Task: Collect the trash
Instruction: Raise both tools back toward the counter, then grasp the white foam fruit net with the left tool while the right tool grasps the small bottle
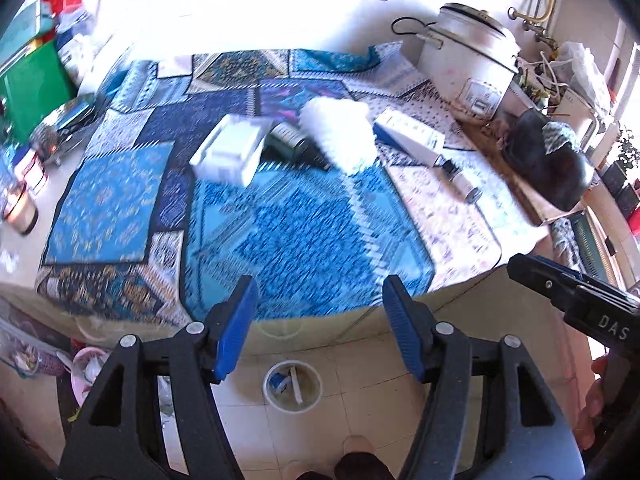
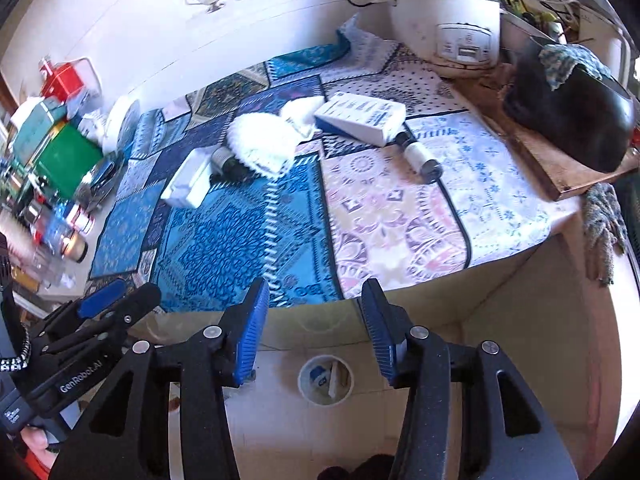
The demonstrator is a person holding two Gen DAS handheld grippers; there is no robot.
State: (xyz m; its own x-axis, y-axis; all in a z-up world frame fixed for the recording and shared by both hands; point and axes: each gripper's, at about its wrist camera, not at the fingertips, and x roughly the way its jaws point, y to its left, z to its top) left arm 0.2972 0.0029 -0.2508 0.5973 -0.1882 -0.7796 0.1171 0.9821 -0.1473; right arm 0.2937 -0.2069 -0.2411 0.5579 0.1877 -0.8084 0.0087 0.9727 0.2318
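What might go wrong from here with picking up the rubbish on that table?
The small bottle lies on its side near the box; a nudge may roll it off. The bin sits low on the floor, so drops could miss. Both tongs, left and right, are empty and close together; they may collide.

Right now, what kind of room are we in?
Probably a home kitchen. A white electric rice cooker sits on the counter covered in blue patterned mats, a brass tap is on the wall, and a small white bin stands on the tiled floor.

Left gripper point(image 2: 116, 312) reads "GenRobot.AI"; right gripper point(image 1: 576, 300) seemingly "DAS" (cut off).
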